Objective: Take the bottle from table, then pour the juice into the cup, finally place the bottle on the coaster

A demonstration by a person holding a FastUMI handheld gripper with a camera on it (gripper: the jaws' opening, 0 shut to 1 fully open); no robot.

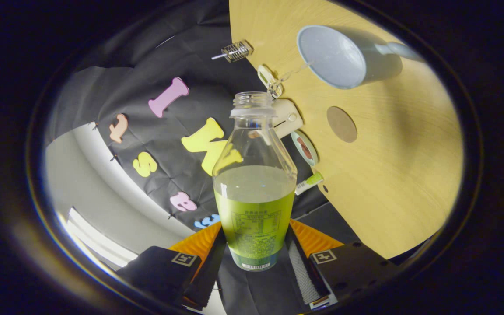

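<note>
My gripper (pixel 254 245) is shut on an uncapped clear bottle (pixel 254 183), both fingers pressing its lower sides. The bottle holds green juice (pixel 254 210) to about half its height and carries a label. The whole view is rolled, so the wooden table (pixel 400 175) stands tilted beside the bottle and the bottle is lifted off it. A pale blue-grey cup (pixel 339 54) with a handle sits on the table beyond the bottle's mouth, its opening facing me. A round brown coaster (pixel 341 124) lies on the table between the cup and the bottle.
Along the table's edge near the booth wall are a small wire cage object (pixel 234 51), a white tag (pixel 268 79), a cream box (pixel 288 116), a round tin (pixel 305 148) and a small green-capped tube (pixel 309 182).
</note>
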